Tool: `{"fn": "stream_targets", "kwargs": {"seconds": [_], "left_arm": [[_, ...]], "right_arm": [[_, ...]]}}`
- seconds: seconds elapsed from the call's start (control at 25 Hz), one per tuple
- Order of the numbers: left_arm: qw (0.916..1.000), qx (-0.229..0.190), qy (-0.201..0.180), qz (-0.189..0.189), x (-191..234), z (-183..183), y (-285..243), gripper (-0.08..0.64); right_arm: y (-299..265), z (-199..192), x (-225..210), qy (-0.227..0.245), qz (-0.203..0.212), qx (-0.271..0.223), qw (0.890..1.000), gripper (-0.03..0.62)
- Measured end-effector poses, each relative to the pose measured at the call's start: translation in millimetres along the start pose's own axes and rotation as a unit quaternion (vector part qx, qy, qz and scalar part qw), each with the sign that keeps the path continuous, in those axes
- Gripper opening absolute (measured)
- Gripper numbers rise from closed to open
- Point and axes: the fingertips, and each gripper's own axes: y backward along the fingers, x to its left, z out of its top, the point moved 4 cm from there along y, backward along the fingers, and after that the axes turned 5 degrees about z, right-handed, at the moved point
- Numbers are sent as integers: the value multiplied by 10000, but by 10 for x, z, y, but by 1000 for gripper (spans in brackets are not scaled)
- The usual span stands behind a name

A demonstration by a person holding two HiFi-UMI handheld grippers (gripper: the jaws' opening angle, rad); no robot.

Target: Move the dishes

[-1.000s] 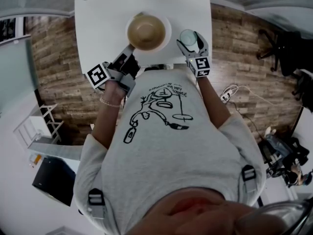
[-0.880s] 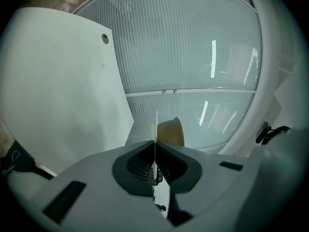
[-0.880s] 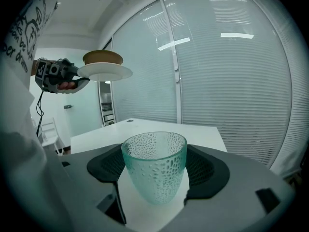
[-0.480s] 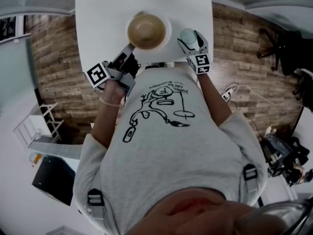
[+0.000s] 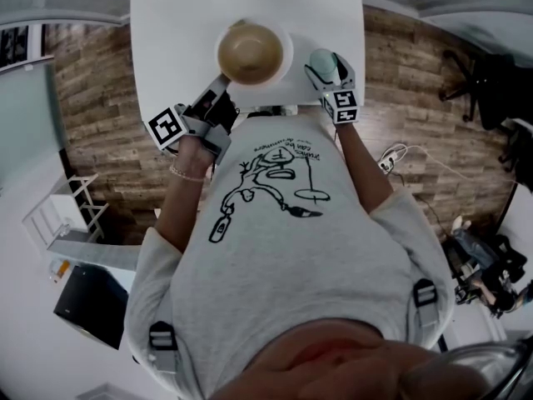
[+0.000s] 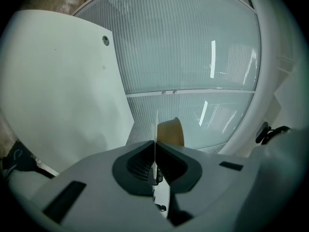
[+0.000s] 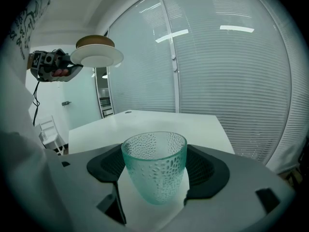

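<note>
The tumbler (image 7: 154,166), at the lower centre of the right gripper view, is seen to be translucent green glass, dimpled and glossy. The plate (image 7: 96,59) is glazed smooth and white, and the bowl (image 5: 250,54) on it looks matt brown. The bench (image 5: 183,32) is finished smooth and white. The floor (image 5: 92,98) is laid in rough-grained wood planks.

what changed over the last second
The right gripper, shut on the glass, sank slightly toward the table. Nothing was taken hold of or let go. The left gripper stays put, shut on the rim of the plate, which carries the bowl.
</note>
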Motion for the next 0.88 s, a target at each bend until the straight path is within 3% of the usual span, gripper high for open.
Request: {"fn": "stream_targets", "kwargs": {"seconds": [0.44, 0.88], "left_arm": [[10000, 36, 20, 27, 21, 26, 31, 9], [10000, 84, 28, 45, 44, 22, -112, 9]], "right_arm": [[64, -99, 20, -15, -15, 30, 10000, 390], [57, -201, -41, -140, 26, 369, 9992, 391]]}}
